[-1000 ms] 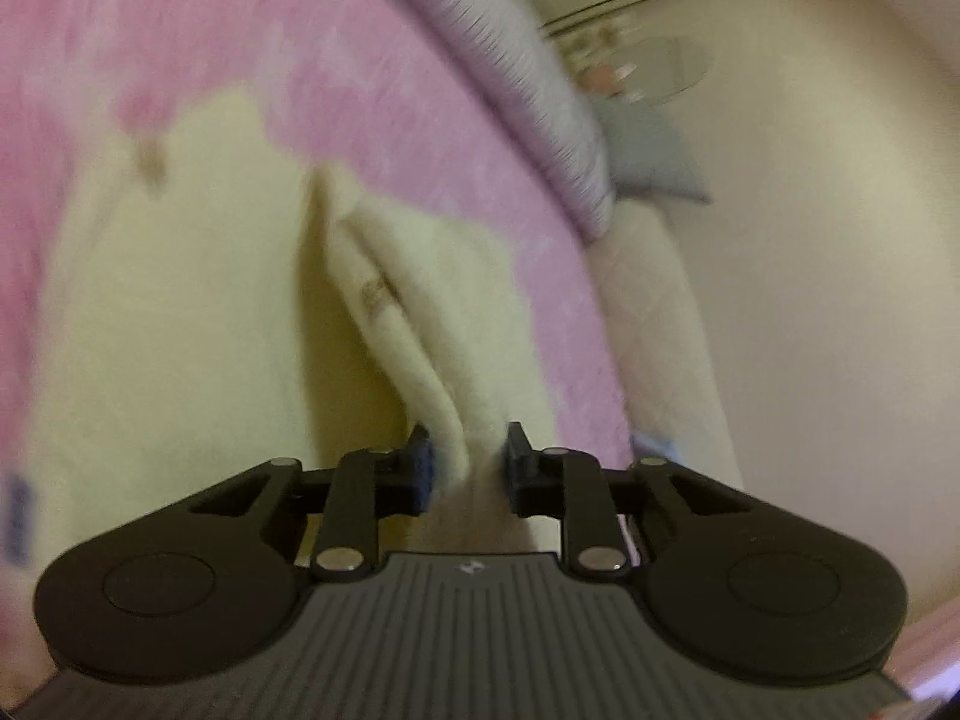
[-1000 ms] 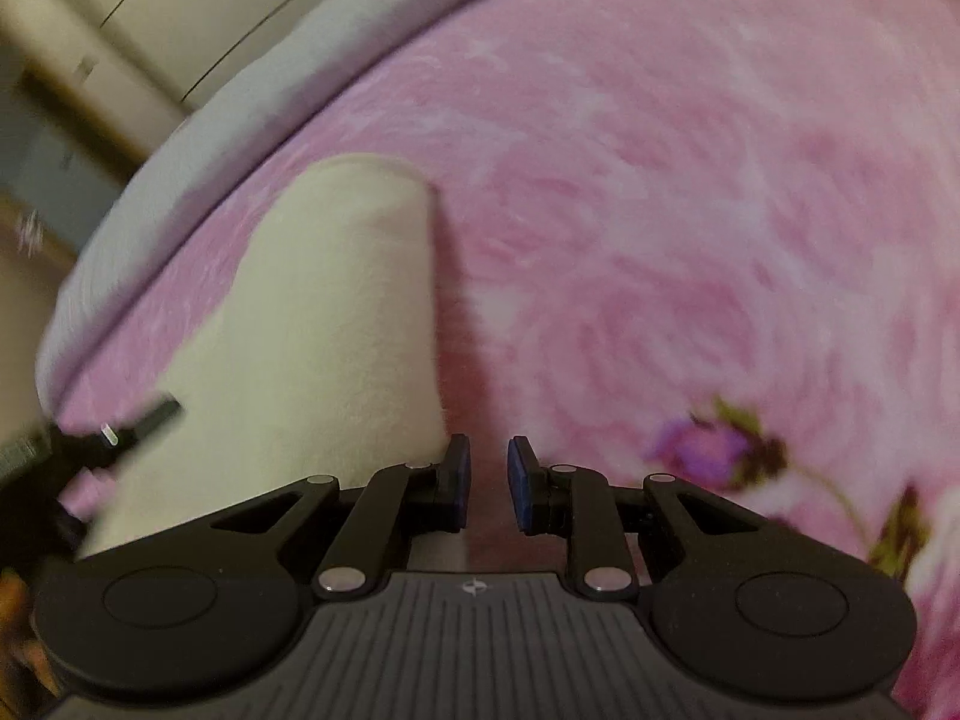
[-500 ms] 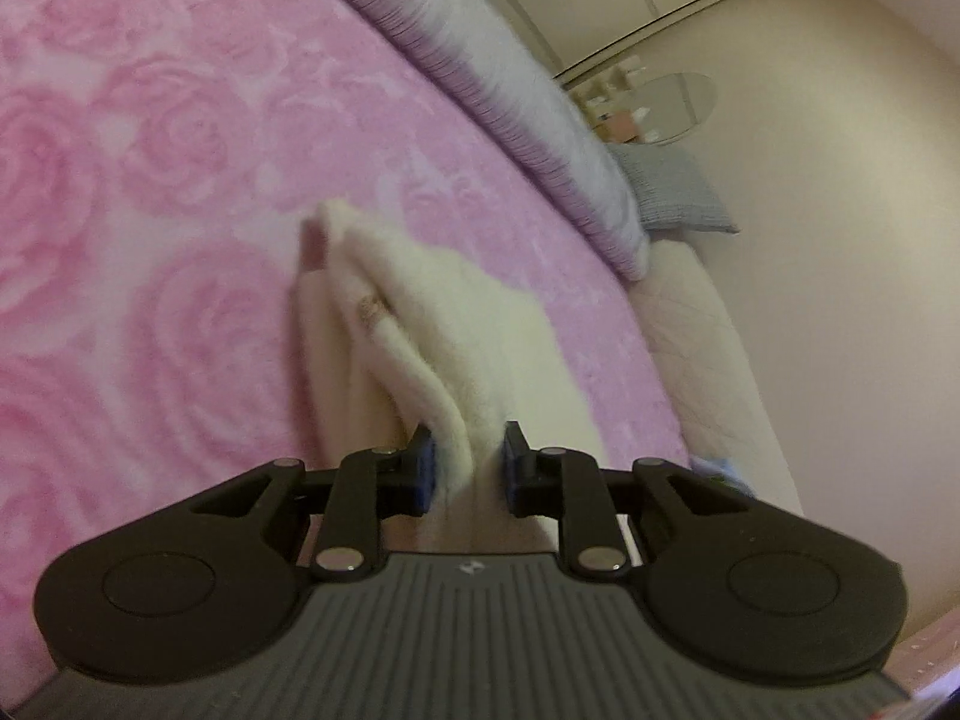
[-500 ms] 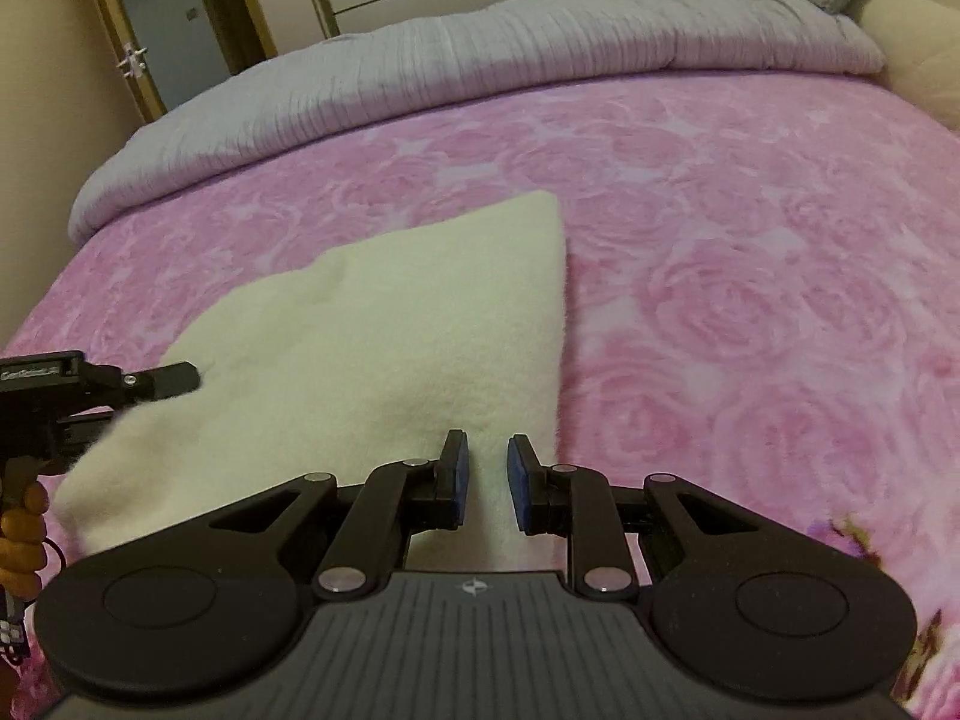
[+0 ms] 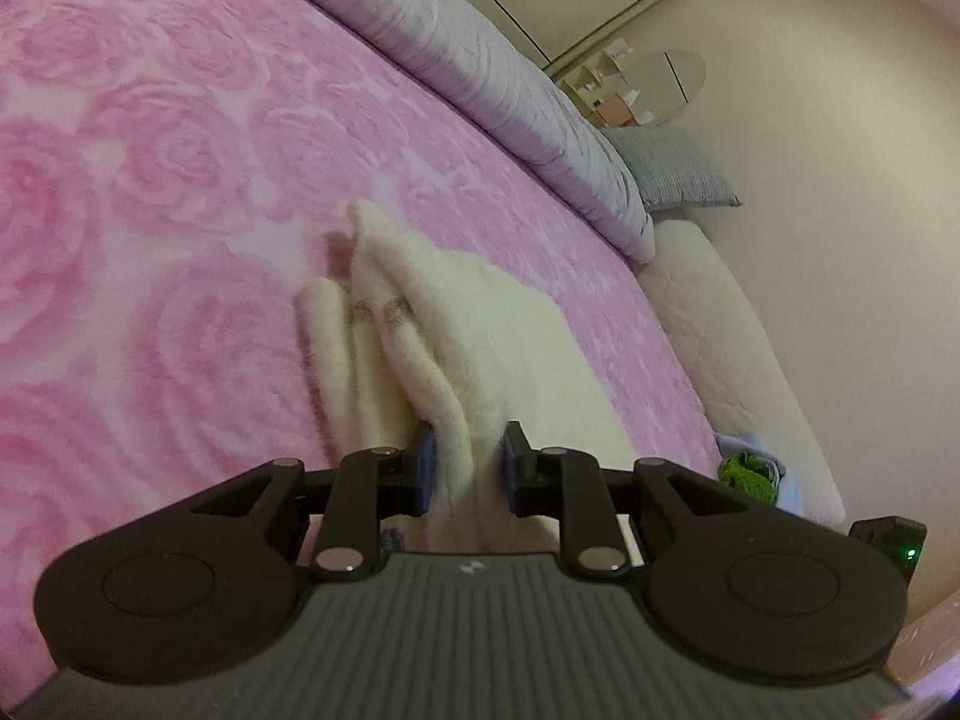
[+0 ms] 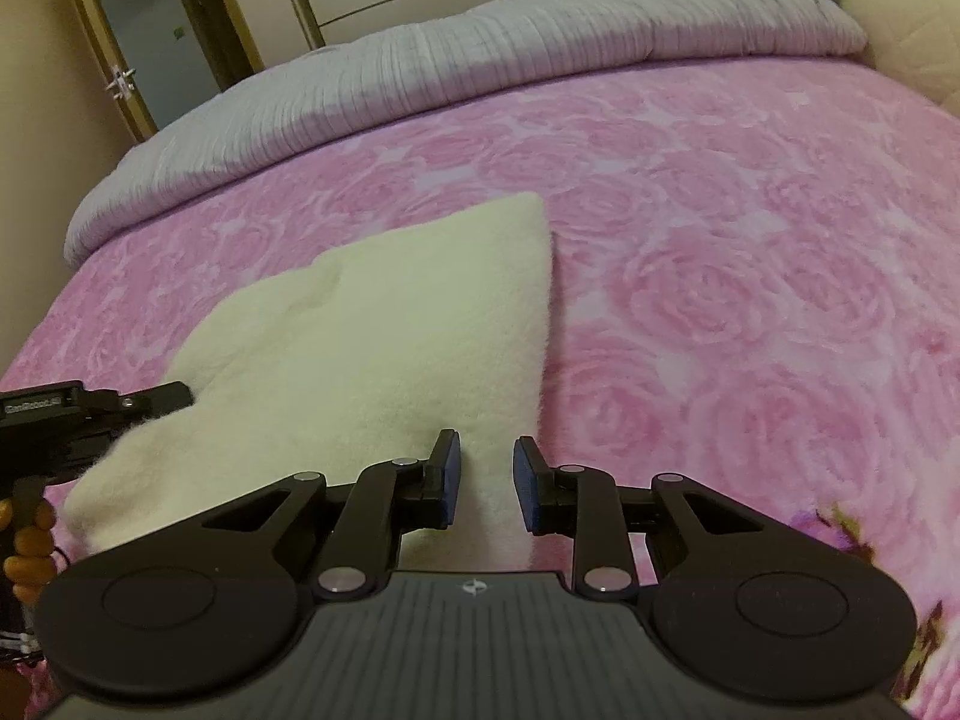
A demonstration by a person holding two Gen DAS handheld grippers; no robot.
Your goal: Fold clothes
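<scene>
On the pink rose-patterned blanket lies the cream fleece garment, folded over on itself; what kind of garment it is cannot be told, since its near edge is cut off behind both tools. In the left wrist view the stacked layers show two small brownish marks, perhaps labels, too blurred to read. The left gripper has a thick fold of fleece bunched between its blue pads, fingers closed on it. The right gripper has the cloth's near right edge between its fingers, though the gap looks slightly wider than the fabric, so a firm pinch is likely but not certain. A grey ribbed duvet runs along the far side of the bed, with a grey cushion at its end and a green bundle near the bed's edge. The left tool's handle reaches in at the left of the right wrist view. Since half a second ago the garment has stayed spread much the same, and both grips are unchanged.
</scene>
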